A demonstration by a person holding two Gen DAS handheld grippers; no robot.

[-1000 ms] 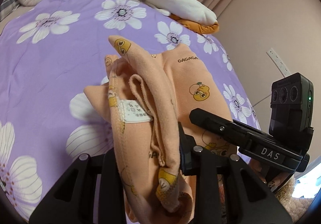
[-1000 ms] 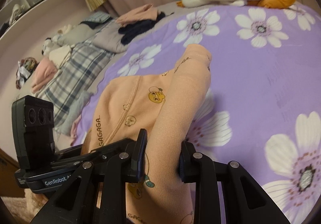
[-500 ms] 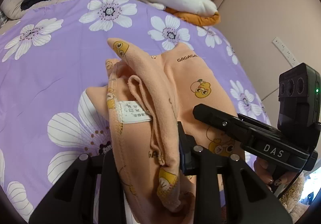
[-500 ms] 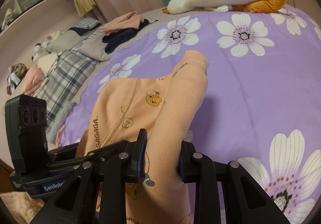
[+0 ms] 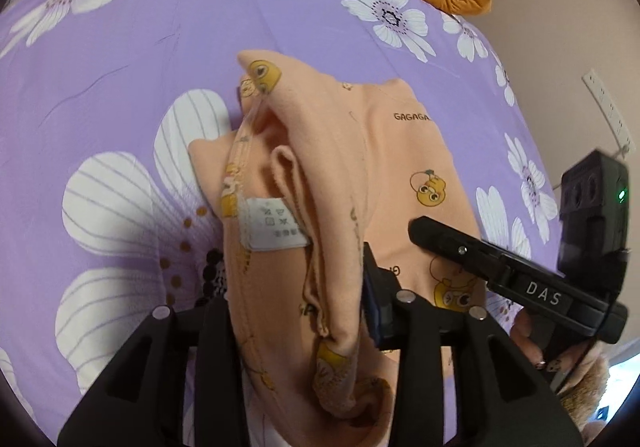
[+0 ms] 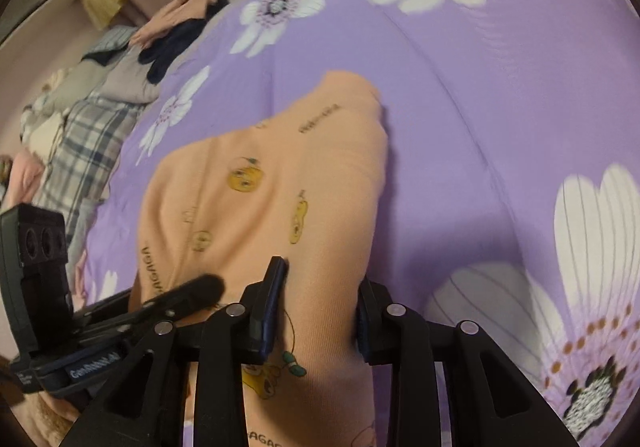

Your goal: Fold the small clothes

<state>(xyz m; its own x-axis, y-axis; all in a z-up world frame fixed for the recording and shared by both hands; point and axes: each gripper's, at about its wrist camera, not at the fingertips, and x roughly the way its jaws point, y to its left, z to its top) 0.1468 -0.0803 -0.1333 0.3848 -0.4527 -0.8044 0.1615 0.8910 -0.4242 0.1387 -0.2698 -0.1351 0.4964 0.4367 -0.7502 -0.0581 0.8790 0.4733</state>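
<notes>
1. Peach garment [image 5: 380,175] with yellow cartoon prints lies on the purple floral bedspread [image 5: 120,59].
2. Left gripper [image 5: 296,311] has a bunched fold with the care label between its jaws, which have just been opening.
3. Right gripper [image 6: 320,311] straddles another fold, jaws likewise just opening.

Soft, even indoor light, fisheye bending and dark vignette at the corners, left view sharp, right view motion-blurred, faint shadow beside the garment [image 6: 280,183] on the bedspread [image 6: 480,87]
</notes>
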